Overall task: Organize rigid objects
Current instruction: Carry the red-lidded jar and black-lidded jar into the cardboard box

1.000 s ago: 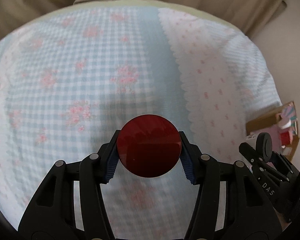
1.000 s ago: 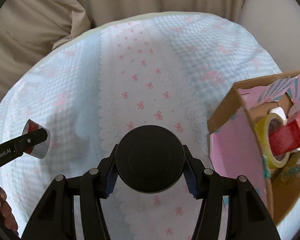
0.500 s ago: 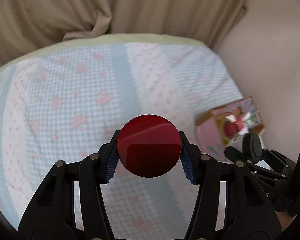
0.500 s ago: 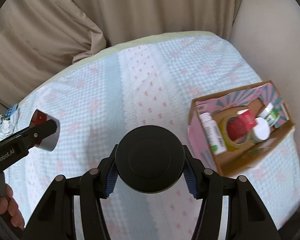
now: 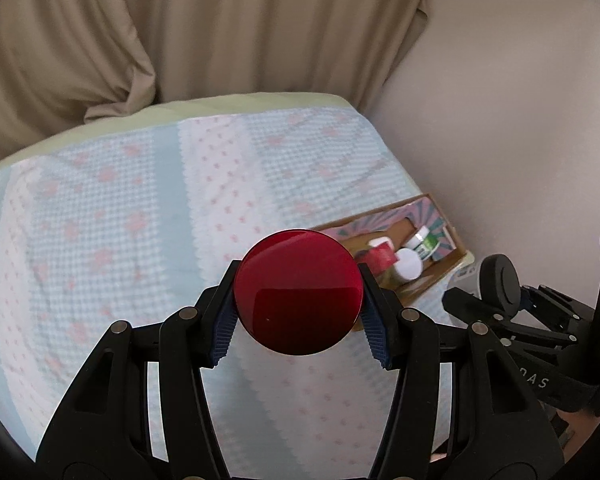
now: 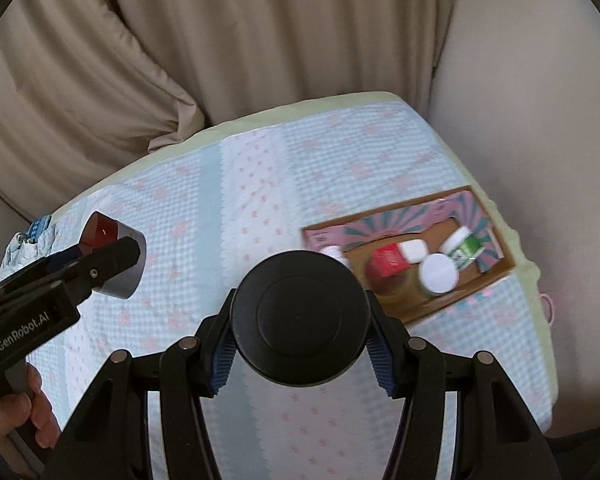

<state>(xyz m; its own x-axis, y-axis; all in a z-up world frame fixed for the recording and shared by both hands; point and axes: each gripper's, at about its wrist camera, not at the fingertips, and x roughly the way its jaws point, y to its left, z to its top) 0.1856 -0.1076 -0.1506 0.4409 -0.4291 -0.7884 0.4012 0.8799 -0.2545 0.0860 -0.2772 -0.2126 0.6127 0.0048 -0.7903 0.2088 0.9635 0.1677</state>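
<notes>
Both grippers hang high over the bed [image 6: 260, 184], left gripper [image 5: 298, 312] pinching the red-capped jar [image 5: 298, 292], right gripper [image 6: 300, 316] the black-capped jar [image 6: 300, 316], and the cardboard box [image 6: 496, 270] at the right edge looks crowded, so either could catch its rim or tip.

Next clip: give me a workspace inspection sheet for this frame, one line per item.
Surface: bed with blue-and-pink checked cover.
Job's things: red-topped jar in left gripper; black-lidded jar in right gripper; cardboard box holding white-lidded jar, green-labelled bottle, red item.
Clutter: crumpled cloth at the bed's left edge.
Grippers: both shut on jars, held above the bed.
Cables: nothing seen.
Surroundings: beige curtain, plain wall.
</notes>
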